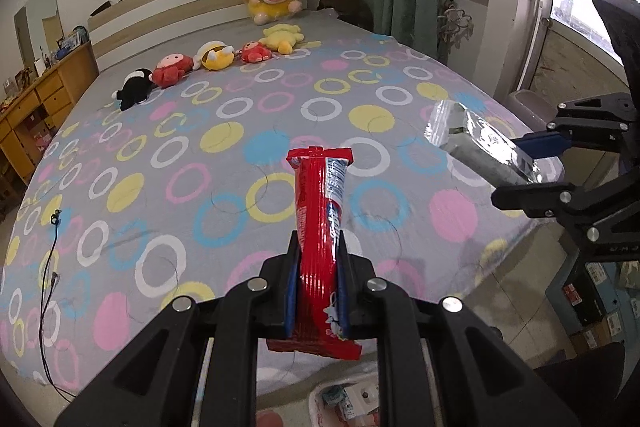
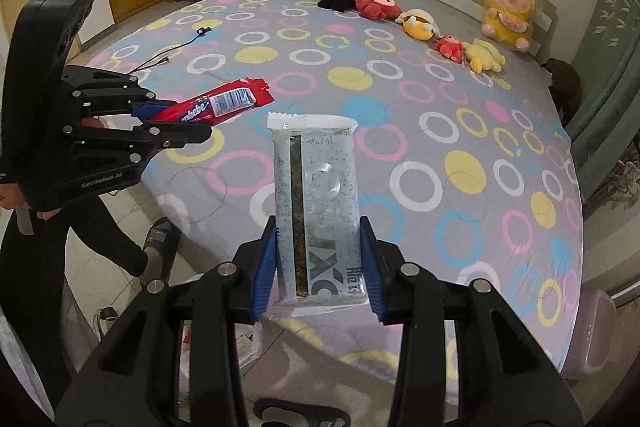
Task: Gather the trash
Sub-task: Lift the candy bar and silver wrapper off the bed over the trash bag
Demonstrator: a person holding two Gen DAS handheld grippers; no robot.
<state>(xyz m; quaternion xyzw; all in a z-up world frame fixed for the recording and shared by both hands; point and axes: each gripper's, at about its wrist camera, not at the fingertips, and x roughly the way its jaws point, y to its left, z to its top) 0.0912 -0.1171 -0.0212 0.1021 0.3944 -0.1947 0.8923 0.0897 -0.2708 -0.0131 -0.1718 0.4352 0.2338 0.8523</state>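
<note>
Left wrist view: left gripper [image 1: 318,267] clamps red wrapper [image 1: 320,211], lower end hidden; right gripper [image 2: 318,259] clamps silver wrapper [image 2: 316,195].

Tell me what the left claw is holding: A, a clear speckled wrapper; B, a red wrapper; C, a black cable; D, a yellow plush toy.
B: the left claw is shut on the red wrapper, which sticks up between its blue pads; the clear wrapper is in the right claw.
</note>
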